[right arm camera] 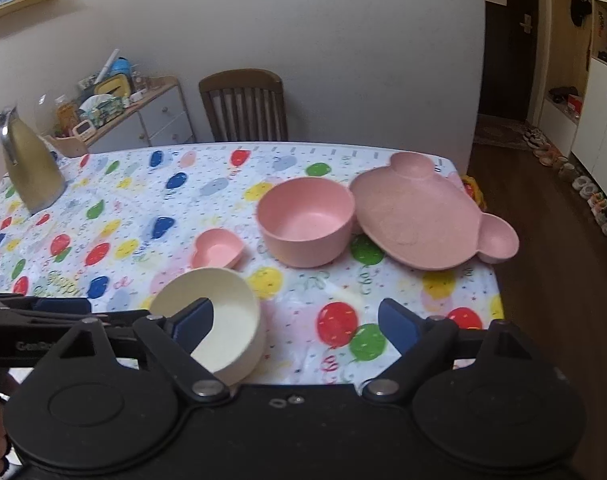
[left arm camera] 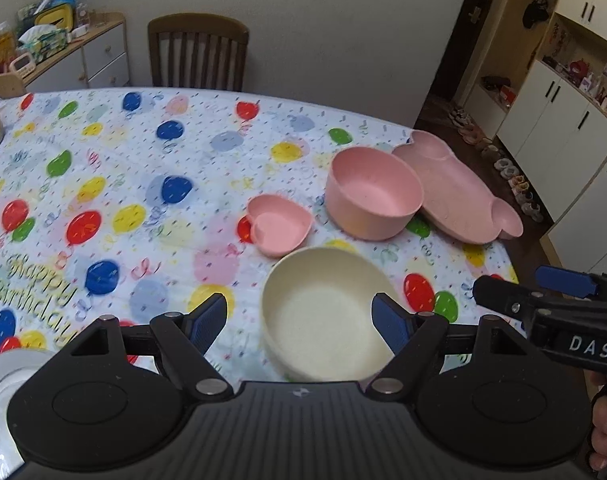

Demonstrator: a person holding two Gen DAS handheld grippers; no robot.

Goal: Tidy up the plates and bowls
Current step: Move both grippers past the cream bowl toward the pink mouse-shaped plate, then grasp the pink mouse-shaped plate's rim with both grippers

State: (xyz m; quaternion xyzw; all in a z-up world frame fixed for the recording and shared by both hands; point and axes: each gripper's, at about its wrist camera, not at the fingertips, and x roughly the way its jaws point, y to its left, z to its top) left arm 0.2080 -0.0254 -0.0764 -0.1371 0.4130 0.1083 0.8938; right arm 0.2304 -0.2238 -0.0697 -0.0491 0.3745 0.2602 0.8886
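Note:
A cream bowl [left arm camera: 323,320] [right arm camera: 235,320] rests on the balloon tablecloth [left arm camera: 143,168], nearest to me. My left gripper [left arm camera: 299,316] hovers over it, open, its pads clear of the rim. My right gripper [right arm camera: 297,316] is open beside it, over bare cloth, with its left finger crossing in front of the bowl. Behind the cream bowl lie a small pink heart-shaped dish [left arm camera: 277,224] [right arm camera: 217,248], a larger round pink bowl [left arm camera: 373,196] [right arm camera: 307,220], and a pink bear-shaped plate [left arm camera: 455,188] [right arm camera: 419,216] at the table's right edge.
A gold jug [right arm camera: 31,168] stands at the table's far left. A wooden chair [right arm camera: 243,108] is pushed in at the far side, next to a cluttered sideboard [left arm camera: 83,52]. A white round object [left arm camera: 3,380] sits near my left gripper. The table drops off at the right [right arm camera: 497,280].

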